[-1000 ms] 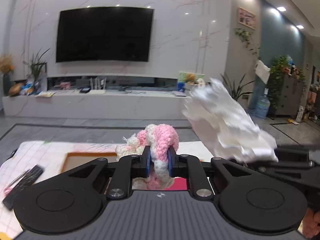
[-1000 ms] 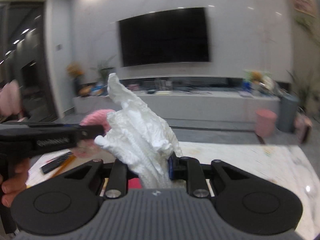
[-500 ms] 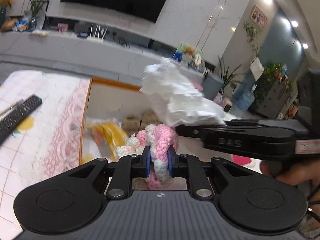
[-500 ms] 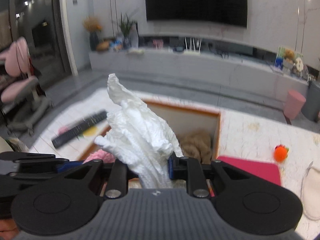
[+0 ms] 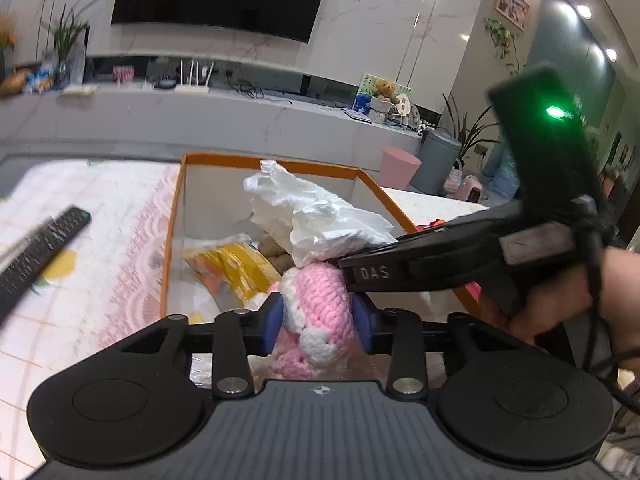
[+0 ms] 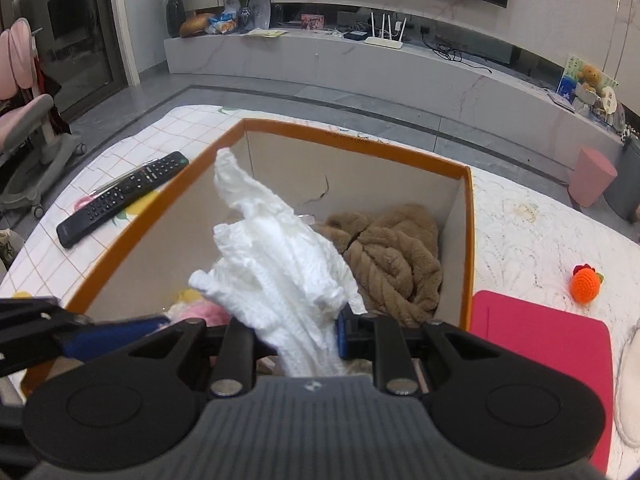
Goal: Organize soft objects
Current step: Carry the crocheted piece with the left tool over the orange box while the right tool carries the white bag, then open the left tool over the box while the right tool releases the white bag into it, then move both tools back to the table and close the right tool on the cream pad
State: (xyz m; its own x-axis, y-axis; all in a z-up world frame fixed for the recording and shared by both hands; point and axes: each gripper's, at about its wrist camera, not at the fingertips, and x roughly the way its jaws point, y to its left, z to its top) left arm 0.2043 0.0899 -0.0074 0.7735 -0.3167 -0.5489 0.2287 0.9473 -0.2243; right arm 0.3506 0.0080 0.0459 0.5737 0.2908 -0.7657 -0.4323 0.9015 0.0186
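The left gripper point(image 5: 318, 322) hangs over the near end of the box point(image 5: 276, 162), and its jaws are opening with the pink and white crocheted toy point(image 5: 320, 312) between them; the blue pads point(image 5: 276, 314) stand at the toy's sides, and whether they press on it cannot be told. The toy sits above the box's inside, just over a yellow packet point(image 5: 236, 264) that lies on the box floor. The right gripper point(image 6: 298, 334) is clamped on a crumpled white cloth point(image 6: 276, 264), its jaws drawn in tight against the bunched folds, and the free end of the cloth stands up and leans over the open box point(image 6: 352, 138). In the left wrist view the right gripper point(image 5: 344, 260) reaches in from the right, held by a hand point(image 5: 560, 300), with the white cloth point(image 5: 316, 216) sticking out above the pink toy and close against it. Inside the box, toward the far right corner, lies a brown fleecy bundle point(image 6: 392, 256). The box has orange edges and pale inner walls, and it stands on a table covered with a pale patterned cloth point(image 6: 52, 256). To the left of the box a black remote control point(image 6: 124, 196) lies on that cloth. To the right of the box lies a red mat point(image 6: 536, 340), touching its side, and beyond the mat a small orange crocheted ball point(image 6: 586, 282) rests on the tabletop, well apart from the box.
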